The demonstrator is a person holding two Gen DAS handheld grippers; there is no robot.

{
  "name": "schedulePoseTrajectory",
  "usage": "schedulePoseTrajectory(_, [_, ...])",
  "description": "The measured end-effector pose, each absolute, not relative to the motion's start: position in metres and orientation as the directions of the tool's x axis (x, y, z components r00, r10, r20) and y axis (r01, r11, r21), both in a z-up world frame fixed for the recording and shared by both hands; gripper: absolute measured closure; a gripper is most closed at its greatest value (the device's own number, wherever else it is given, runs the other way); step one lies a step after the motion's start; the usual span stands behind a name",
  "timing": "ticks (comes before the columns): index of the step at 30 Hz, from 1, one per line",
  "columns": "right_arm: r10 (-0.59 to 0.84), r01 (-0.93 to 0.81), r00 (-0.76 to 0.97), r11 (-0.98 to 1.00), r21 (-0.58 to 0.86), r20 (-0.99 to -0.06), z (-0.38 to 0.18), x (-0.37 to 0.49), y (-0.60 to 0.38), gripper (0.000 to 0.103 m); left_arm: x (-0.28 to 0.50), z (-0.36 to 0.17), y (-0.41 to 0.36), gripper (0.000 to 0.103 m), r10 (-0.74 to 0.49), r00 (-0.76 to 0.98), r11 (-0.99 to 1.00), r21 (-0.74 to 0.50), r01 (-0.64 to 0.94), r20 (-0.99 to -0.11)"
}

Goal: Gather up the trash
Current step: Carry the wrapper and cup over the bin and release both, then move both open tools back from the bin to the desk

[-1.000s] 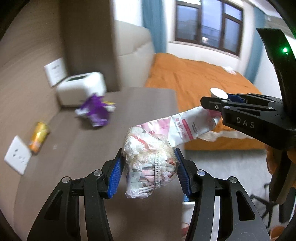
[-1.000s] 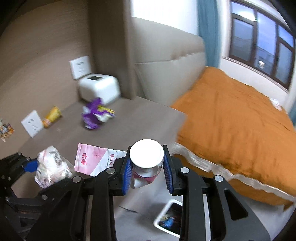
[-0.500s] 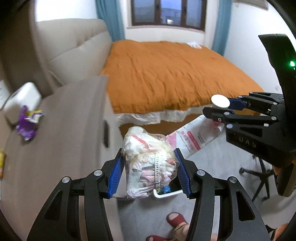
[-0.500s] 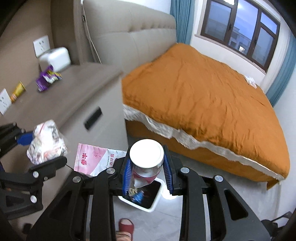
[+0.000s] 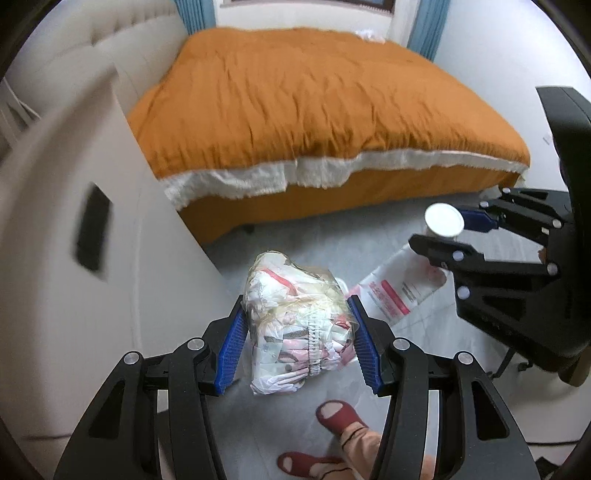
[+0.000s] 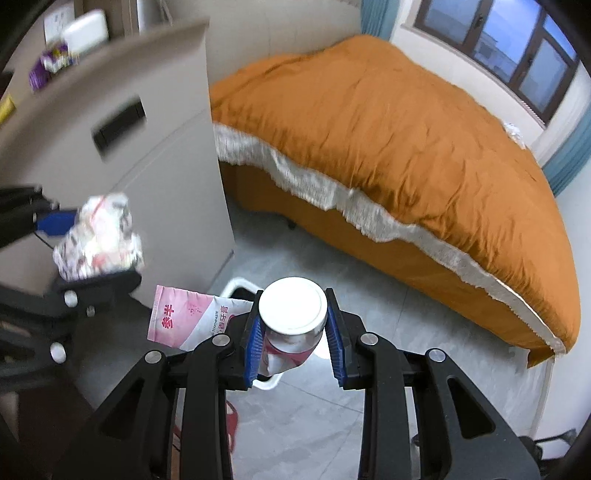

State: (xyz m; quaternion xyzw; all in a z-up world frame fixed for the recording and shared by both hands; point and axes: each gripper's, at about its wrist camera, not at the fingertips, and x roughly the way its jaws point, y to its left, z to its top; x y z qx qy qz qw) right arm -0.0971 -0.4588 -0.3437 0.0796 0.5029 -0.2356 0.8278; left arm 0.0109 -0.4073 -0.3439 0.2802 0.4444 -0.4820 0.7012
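Observation:
My left gripper [image 5: 297, 328] is shut on a crumpled clear bag of paper trash [image 5: 295, 321], held above the grey floor beside the nightstand; the bag also shows in the right wrist view [image 6: 98, 236]. My right gripper [image 6: 293, 332] is shut on a pink-and-white toothpaste tube [image 6: 184, 323] near its white cap [image 6: 293, 311]. The tube hangs over a white trash bin [image 6: 240, 286] on the floor, mostly hidden behind it. In the left wrist view the right gripper [image 5: 448, 229] and the tube [image 5: 395, 291] are at the right.
A beige nightstand [image 6: 140, 155] stands at the left, with a purple wrapper [image 6: 42, 70] and a white box [image 6: 85, 31] on top. An orange bed [image 6: 388, 147] fills the right and back. The person's red slippers [image 5: 340, 417] are on the floor below.
Both grippers have swung away from the nightstand top, out and downward over the floor, carrying the bag and the tube. The white bin has come into view under the tube.

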Motion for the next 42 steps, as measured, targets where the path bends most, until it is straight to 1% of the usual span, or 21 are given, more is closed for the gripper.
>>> schedulePoseTrajectory(7, [-0.222,0.405,0.316,0.911,-0.081,-0.922,-0.454,-0.076,-0.468,0.071,0.025,-0.449,-0.43,0.05,-0.381,0.09,0.414,-0.083,0.907,-0.92])
schedulePoseTrajectory(14, [-0.205,0.366,0.268,0.926,-0.098,-0.941,-0.56,-0.059,-0.471,0.07,0.025,-0.554,-0.448,0.05,-0.346,0.062,0.392,-0.085,0.916,-0.936])
schedulePoseTrajectory(15, [-0.202,0.361,0.267,0.927,-0.096,-0.942,-0.569,-0.059,-0.471,0.051,0.026,-0.57,-0.449,0.047,-0.34,0.051,0.389,-0.091,0.917,-0.939])
schedulePoseTrajectory(16, [-0.191,0.351,0.26,0.932,-0.092,-0.946,-0.583,-0.059,-0.472,0.03,0.026,-0.58,-0.451,0.03,-0.33,0.032,0.385,-0.103,0.917,-0.943])
schedulePoseTrajectory(17, [-0.206,0.345,0.248,0.932,-0.112,-0.947,-0.597,-0.061,-0.473,0.008,0.029,-0.599,-0.452,0.017,-0.309,0.021,0.396,-0.108,0.912,-0.951])
schedulePoseTrajectory(18, [-0.242,0.336,0.243,0.929,-0.152,-0.939,-0.606,-0.063,-0.473,0.006,0.032,-0.608,-0.451,0.005,-0.299,0.038,0.419,-0.095,0.903,-0.954])
schedulePoseTrajectory(21, [-0.233,0.31,0.199,0.936,-0.164,-0.952,-0.628,-0.071,-0.476,0.005,0.037,-0.629,-0.45,0.005,-0.275,0.028,0.44,-0.1,0.892,-0.961])
schedulePoseTrajectory(23, [-0.236,0.311,0.191,0.935,-0.169,-0.953,-0.632,-0.073,-0.477,0.005,0.036,-0.637,-0.449,0.005,-0.267,0.03,0.443,-0.095,0.891,-0.963])
schedulePoseTrajectory(31, [-0.228,0.325,0.191,0.933,-0.158,-0.955,-0.626,-0.076,-0.475,0.005,0.029,-0.631,-0.447,0.005,-0.265,0.018,0.432,-0.102,0.896,-0.964])
schedulePoseTrajectory(38, [-0.245,0.326,0.217,0.931,-0.167,-0.945,-0.595,-0.074,-0.478,0.005,0.031,-0.589,-0.445,0.005,-0.291,0.035,0.44,-0.102,0.892,-0.956])
schedulePoseTrajectory(42, [-0.262,0.351,0.236,0.921,-0.169,-0.936,-0.56,-0.081,-0.479,0.005,0.031,-0.552,-0.443,0.005,-0.319,0.058,0.445,-0.095,0.891,-0.946])
